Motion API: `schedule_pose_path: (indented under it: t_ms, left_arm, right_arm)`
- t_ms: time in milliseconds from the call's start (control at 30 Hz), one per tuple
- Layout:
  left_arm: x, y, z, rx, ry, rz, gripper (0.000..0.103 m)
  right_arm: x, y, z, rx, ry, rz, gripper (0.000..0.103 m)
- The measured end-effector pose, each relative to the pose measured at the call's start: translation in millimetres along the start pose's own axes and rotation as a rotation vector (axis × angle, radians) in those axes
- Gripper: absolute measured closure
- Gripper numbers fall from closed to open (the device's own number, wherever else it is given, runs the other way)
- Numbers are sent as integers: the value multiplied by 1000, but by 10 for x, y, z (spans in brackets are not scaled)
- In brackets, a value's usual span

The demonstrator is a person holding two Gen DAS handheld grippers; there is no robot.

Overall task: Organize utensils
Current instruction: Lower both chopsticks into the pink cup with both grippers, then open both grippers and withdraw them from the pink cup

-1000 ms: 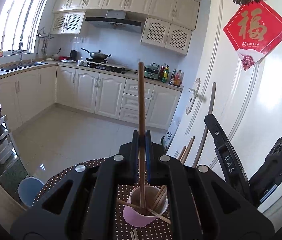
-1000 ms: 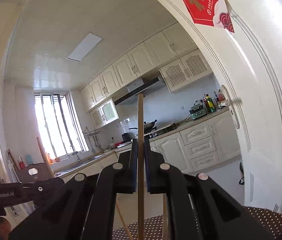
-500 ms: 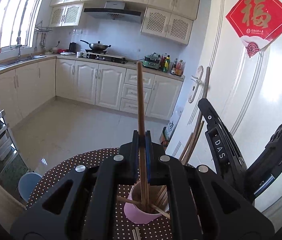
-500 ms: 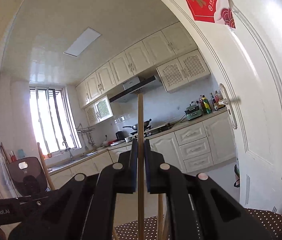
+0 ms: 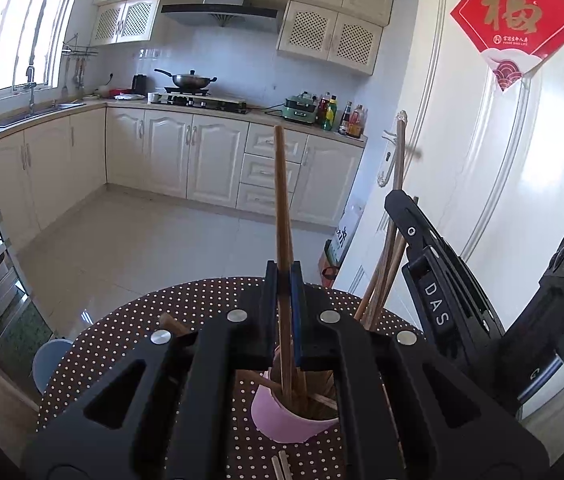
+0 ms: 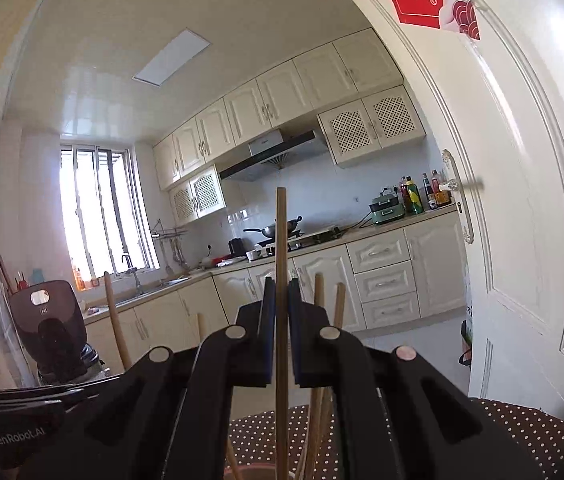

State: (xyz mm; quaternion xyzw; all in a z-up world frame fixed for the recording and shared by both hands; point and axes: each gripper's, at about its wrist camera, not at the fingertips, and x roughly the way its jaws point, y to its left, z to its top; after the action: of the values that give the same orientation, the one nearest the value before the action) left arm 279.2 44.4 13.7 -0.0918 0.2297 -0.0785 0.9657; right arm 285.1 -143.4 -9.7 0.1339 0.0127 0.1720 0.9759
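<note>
Lowered since a second ago — left gripper (image 5: pixel 283 280) clamps chopstick (image 5: pixel 282 200), tip in cup (image 5: pixel 278 420) (frame bottom); right gripper (image 6: pixel 280 296) pinches another chopstick (image 6: pixel 281 248) — release next, likely.

Pink round ceramic cup (image 5: pixel 289 420): one. Black two-finger tongs: two (image 5: pixel 283 280) (image 6: pixel 280 292). Loose wooden chopsticks on dotted tabletop (image 5: pixel 122 344): two (image 5: pixel 280 468).

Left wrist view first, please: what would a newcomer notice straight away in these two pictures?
Each gripper pinches one upright wooden chopstick: the left gripper holds a chopstick whose lower end dips into the pink cup on the polka-dot tablecloth, and the right gripper holds its own chopstick. More chopsticks lean out of the cup, and a red paper decoration hangs on the white door at upper right.
</note>
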Motion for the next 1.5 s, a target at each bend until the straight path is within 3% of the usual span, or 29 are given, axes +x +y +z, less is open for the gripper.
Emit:
schedule_pose_path:
  t_ms: [267,400,500,533,567,667,933,1300,1500]
  left_arm:
    - [-13,-14,-103,32,-13,-29,96]
    - [-7,-58,-124,68,19,-16,94]
    - [-63,-67,-132,69,20,-25,75]
    - [-93,-64,-138,68,11,-24,56]
    - [-138,-68,-142,64,-5,-27,48]
    - [-194,-92,-144,67,0,-18,49]
    - [-324,-150,-204,70,-1,5,48]
    - [-657,-210,-263,63,-35,28,42]
    - [-875,-170,-311,59,-56,37,42]
  right_arm:
    - [-101,-5,-89,-12,50,1,97]
    - [-200,-14,-63,-19,64,-1,94]
    - [-300,-20,-22,-34,73,-13,88]
    - [-337,-26,-7,-35,80,-19,86]
    - [-370,-32,0,-37,86,-29,80]
    - [-470,-36,41,-46,113,-56,64]
    - [-785,27,141,-59,112,-60,58]
    - [-1126,168,216,-99,67,-56,38]
    - [-1277,224,226,-118,59,-52,33]
